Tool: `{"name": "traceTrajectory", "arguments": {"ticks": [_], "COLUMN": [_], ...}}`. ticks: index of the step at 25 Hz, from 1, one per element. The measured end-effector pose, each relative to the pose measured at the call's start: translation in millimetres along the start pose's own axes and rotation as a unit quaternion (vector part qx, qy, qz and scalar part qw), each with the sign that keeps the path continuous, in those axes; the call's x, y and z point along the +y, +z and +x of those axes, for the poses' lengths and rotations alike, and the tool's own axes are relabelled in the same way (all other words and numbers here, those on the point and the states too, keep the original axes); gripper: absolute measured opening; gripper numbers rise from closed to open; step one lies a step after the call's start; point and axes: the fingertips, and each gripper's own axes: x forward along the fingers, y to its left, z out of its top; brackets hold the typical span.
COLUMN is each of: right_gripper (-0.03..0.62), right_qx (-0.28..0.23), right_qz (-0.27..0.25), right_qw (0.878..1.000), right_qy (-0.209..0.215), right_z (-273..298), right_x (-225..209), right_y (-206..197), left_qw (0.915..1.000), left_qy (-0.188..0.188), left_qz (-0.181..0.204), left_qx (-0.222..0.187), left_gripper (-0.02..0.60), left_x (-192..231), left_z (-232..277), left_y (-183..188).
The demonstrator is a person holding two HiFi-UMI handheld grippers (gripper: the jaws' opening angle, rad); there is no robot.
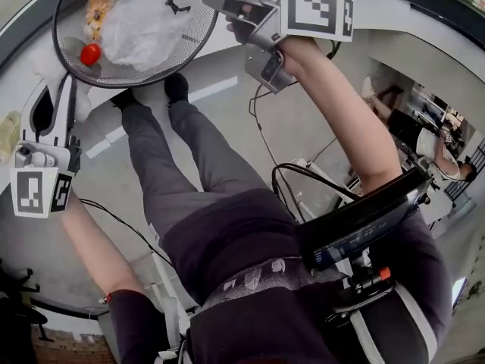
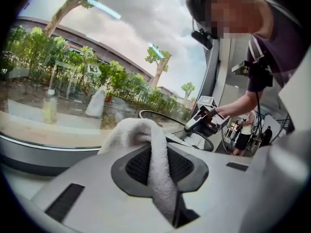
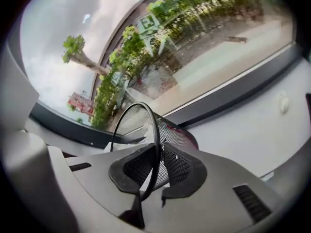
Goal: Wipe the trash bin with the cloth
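A round black mesh trash bin (image 1: 193,40) stands at the top left of the head view, with a white plastic bag (image 1: 144,21), a wrapper and a small red item (image 1: 90,53) inside. My right gripper (image 1: 218,0) reaches its right rim. In the right gripper view the thin black rim (image 3: 154,130) runs between the two pads of the right gripper (image 3: 156,171), which are closed on it. At the left my left gripper (image 1: 51,108) is shut on a white cloth (image 1: 47,65). In the left gripper view the cloth (image 2: 146,140) is pinched between the jaws of the left gripper (image 2: 156,178) and bunches out ahead of them. The bin (image 2: 167,126) lies beyond.
The person's legs and black shoes (image 1: 176,87) stand just below the bin on a pale floor. Cables (image 1: 261,139) hang by the right arm. A curved window wall with a dark sill runs behind the bin, and a bottle (image 2: 49,108) stands on its ledge. Another person (image 1: 424,139) is at the right.
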Motion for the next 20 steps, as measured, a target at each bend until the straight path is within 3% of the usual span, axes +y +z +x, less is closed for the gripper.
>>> {"name": "traceTrajectory", "arguments": {"ticks": [5,9,12,15,20], "right_gripper": [0.060,0.054,0.049,0.048,0.052], "right_qx": [-0.008,0.018,0.021,0.006,0.009], "right_qz": [0.093,0.191,0.237,0.245,0.179], "right_qw": [0.995,0.976,0.966,0.964,0.978], "right_qy": [0.045,0.104,0.104,0.099,0.108], "right_z": [-15.7,-14.7,-20.3,-24.2,-22.9], "right_x": [-1.1,21.7,25.0,21.8,31.0], "right_y": [-25.8,-73.7,-99.0,-101.1,-95.2], "left_qw": [0.9998,0.9987,0.9971,0.9953,0.9909], "left_qy": [-0.015,-0.030,-0.058,-0.079,-0.108], "left_qz": [0.002,0.016,0.000,-0.029,0.000], "left_qx": [0.014,0.037,0.050,0.048,0.080], "left_gripper": [0.055,0.055,0.055,0.055,0.055], "left_x": [-24.2,-41.6,-60.2,-69.7,-91.7], "left_z": [3.3,-7.2,2.1,6.6,7.9], "left_y": [-10.7,-28.7,-37.2,-37.2,-51.9]}}
